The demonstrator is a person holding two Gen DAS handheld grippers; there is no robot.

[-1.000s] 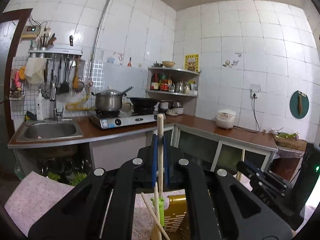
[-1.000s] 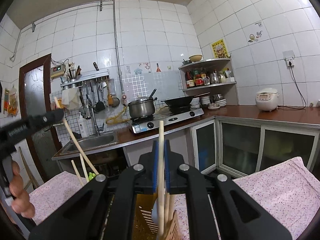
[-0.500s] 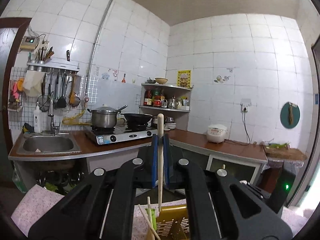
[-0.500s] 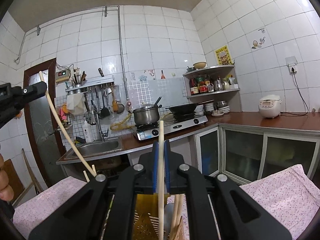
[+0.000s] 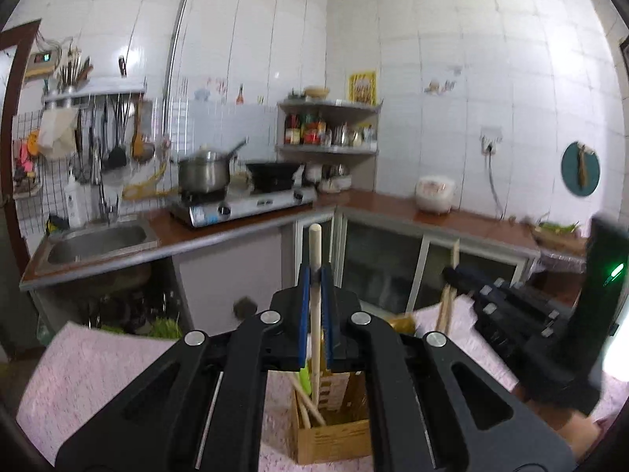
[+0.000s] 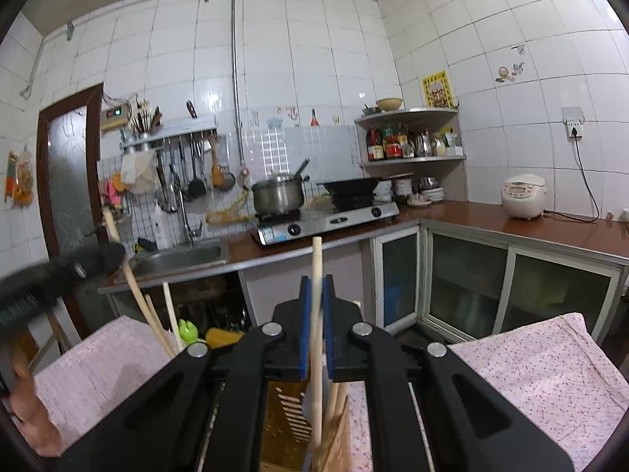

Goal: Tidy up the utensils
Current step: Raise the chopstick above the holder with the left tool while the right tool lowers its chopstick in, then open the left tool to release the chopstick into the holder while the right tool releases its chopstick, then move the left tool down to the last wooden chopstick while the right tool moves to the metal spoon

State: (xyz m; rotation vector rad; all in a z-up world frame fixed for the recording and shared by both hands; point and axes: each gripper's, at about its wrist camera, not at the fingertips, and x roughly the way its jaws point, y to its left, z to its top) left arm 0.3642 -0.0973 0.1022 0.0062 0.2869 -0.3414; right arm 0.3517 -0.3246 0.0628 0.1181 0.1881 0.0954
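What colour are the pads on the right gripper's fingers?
Blue pads, clearest in the right wrist view, clamped on a pale wooden stick.

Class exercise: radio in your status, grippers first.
Left gripper shut on chopstick. Right gripper shut on another chopstick. Both over utensil holder. Nothing blocking.

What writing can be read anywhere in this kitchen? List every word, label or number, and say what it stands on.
No text here is legible.
Yellow paper poster on the white tiled wall: print too small to read.
Red-labelled sauce bottles on the corner shelf: labels blurred.
Silver gas stove: front sticker blurred.
White rice cooker: panel markings too small.
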